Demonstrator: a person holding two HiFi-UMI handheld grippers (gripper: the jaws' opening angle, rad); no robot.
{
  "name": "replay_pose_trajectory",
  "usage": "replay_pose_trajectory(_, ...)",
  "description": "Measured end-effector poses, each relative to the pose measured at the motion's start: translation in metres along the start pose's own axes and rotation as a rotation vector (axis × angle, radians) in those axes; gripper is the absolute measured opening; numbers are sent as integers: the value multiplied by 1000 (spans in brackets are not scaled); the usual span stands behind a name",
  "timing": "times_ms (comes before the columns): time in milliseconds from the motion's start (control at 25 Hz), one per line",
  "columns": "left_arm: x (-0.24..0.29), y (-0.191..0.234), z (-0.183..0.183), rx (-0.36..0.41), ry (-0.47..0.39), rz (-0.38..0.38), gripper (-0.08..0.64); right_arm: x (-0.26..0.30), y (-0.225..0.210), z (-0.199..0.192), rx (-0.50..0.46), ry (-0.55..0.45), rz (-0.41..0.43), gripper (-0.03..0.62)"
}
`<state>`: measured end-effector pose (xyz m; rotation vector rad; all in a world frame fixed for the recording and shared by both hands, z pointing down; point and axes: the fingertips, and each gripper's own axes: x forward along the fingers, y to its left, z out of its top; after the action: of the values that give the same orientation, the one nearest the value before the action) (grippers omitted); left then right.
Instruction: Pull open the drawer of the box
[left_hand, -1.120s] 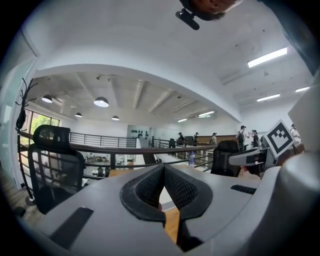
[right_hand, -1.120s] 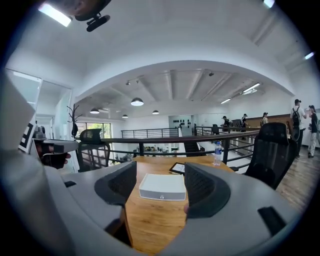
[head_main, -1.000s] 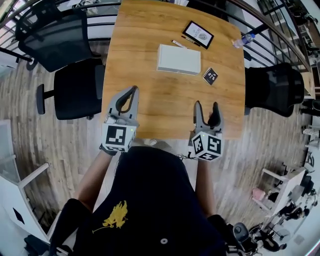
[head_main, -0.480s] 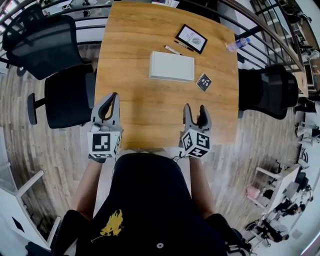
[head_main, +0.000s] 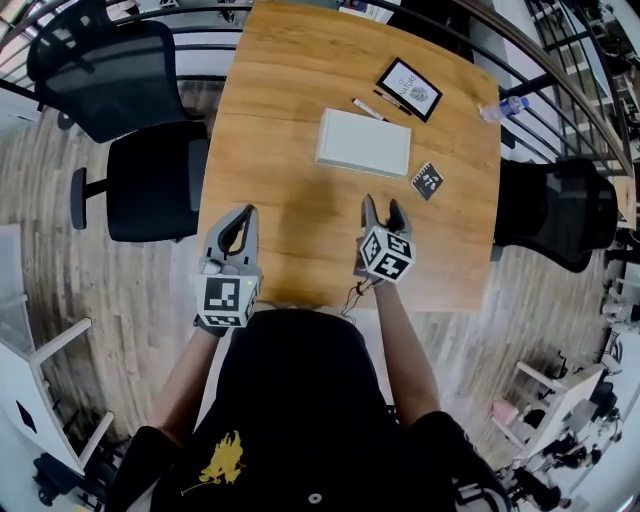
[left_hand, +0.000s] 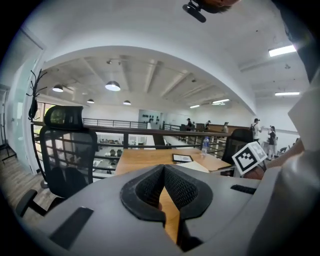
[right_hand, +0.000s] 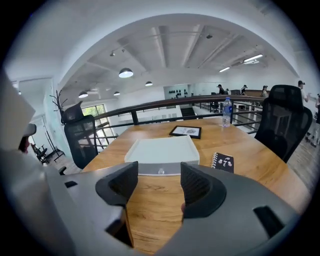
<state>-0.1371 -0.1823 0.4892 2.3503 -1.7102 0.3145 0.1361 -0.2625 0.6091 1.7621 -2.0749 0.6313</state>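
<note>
Looking down from the head view, where does the box lie?

It lies flat in the middle of the wooden surface, well ahead of both tools. A pen and a framed card lie beyond it. A small black notebook sits just to its right, and a bottle lies at the far right edge. The person holds the left tool over the near left corner. The right tool is over the surface, nearer the box but apart from it.

And the left gripper view?

The left tool's jaws meet at their tips with nothing between them. The surface shows through the gap behind the tips, and a black chair stands at the left.

What does the right gripper view give?

The right tool's jaws have just been closing a little, yet they stand well apart and empty. Between them, farther off, the box's drawer shows. Its front, with a small knob, faces the tool and sits flush, shut. The notebook lies to the right of the box.
</note>
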Motion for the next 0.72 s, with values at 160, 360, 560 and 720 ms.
replay_pose_trajectory(160,10,-13,-21,8,43,-27,12,40,-1,-24,-5,60,-16,243)
replay_pose_trajectory(360,25,-22,-28,-1,66,-56,12,75,-2,-44,-34,116,-18,223)
replay_pose_trajectory(560,33,-22,-28,11,80,-50,12,102,0,-57,-67,164,0,169)
replay_pose_trajectory(720,34,-17,-31,7,99,-36,12,117,6,-62,-92,188,10,167)
